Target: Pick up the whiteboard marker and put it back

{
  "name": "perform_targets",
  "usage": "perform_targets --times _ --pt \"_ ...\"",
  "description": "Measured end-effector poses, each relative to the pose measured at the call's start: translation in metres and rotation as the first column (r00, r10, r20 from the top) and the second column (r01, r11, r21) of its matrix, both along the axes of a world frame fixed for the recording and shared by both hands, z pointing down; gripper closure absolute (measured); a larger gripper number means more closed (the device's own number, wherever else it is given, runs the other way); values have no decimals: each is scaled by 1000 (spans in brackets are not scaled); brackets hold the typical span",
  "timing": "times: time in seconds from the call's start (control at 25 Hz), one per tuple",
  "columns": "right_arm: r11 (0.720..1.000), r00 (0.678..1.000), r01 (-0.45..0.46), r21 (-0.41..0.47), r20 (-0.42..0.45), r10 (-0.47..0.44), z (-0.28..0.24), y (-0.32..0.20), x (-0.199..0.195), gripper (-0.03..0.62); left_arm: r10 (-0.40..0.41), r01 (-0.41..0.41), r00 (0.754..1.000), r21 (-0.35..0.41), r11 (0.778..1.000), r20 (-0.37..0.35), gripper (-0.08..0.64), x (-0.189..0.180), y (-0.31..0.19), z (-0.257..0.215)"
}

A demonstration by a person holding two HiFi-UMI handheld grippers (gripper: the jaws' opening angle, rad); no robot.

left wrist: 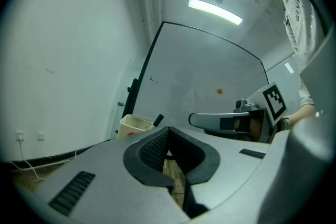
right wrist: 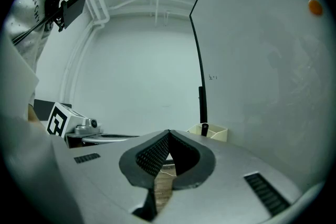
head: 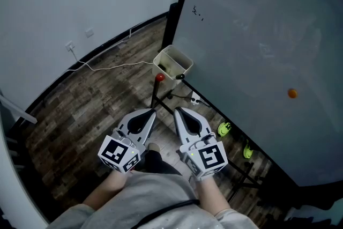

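The right hand-held gripper (head: 178, 111) has its jaws pressed together on nothing, and so has the left hand-held gripper (head: 152, 112). The black whiteboard marker (head: 180, 77) pokes up, a bit tilted, out of the cream plastic box (head: 182, 57) straight ahead, beside the smooth whiteboard (head: 257, 35). The right one looks nearer. The marker is thin, round and hard.

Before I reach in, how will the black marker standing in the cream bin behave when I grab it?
The black marker looks stiff and slim, so it is probably light. It sticks out tilted from the cream bin, so it may slide sideways when nudged. The bin looks thin and light and could tip.
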State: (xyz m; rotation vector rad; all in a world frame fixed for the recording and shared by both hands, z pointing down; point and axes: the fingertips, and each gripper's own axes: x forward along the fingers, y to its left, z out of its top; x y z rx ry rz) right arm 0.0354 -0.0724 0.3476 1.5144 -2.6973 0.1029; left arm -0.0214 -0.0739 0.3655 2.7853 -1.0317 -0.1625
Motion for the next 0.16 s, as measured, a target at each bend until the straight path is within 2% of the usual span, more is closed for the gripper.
perform_targets --times 0.16 --pt "1000 1000 -17 -2 -12 17 0 5 1 574 5 -6 1000 -4 1000 -2 545 -1 6 -1"
